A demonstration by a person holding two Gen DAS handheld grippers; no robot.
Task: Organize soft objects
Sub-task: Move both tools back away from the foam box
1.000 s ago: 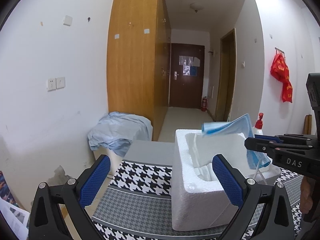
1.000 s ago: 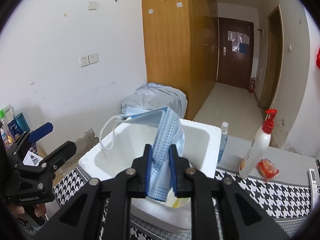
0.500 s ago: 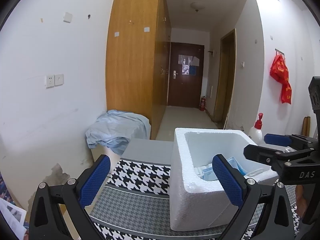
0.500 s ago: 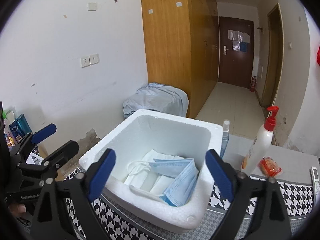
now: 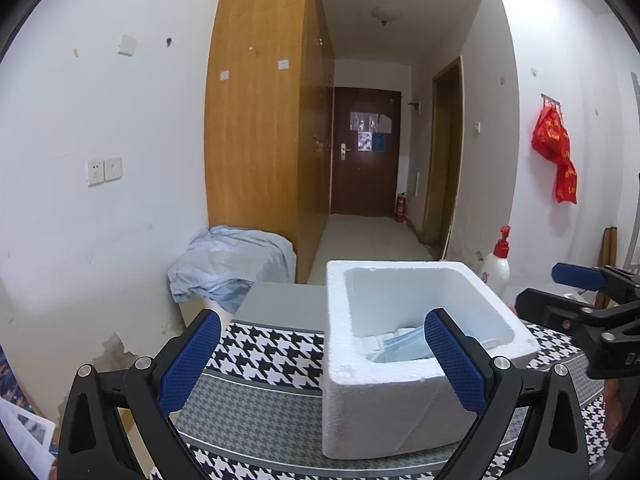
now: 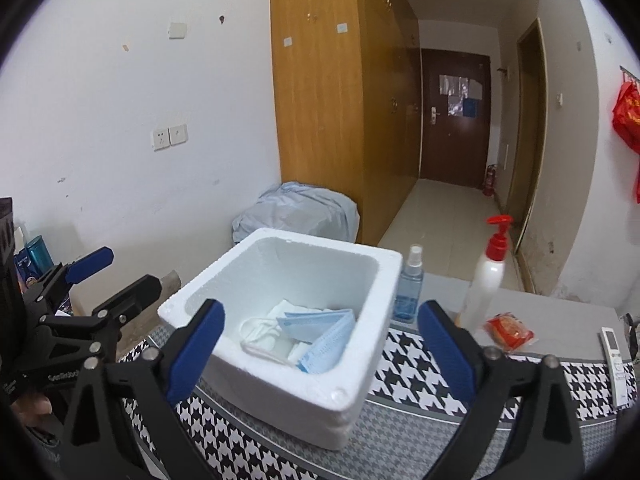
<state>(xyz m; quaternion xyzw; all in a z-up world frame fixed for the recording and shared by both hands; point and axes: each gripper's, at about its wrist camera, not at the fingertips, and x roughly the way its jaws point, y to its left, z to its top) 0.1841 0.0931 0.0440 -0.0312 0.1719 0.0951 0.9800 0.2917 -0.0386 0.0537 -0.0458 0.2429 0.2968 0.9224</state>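
A white foam box stands on the houndstooth tablecloth. Inside it lie blue face masks on top of white masks. My right gripper is open and empty, held above the box's near side. My left gripper is open and empty, to the left of the box; the blue masks show inside it. Each gripper shows in the other's view, the left one and the right one.
A blue spray bottle, a white pump bottle with a red top, a red packet and a white remote sit to the right of the box. A cloth-covered bin stands by the wardrobe.
My right gripper opened and let the blue mask go; the mask now lies in the foam box. The right gripper then drew back and up. The left gripper stayed open.
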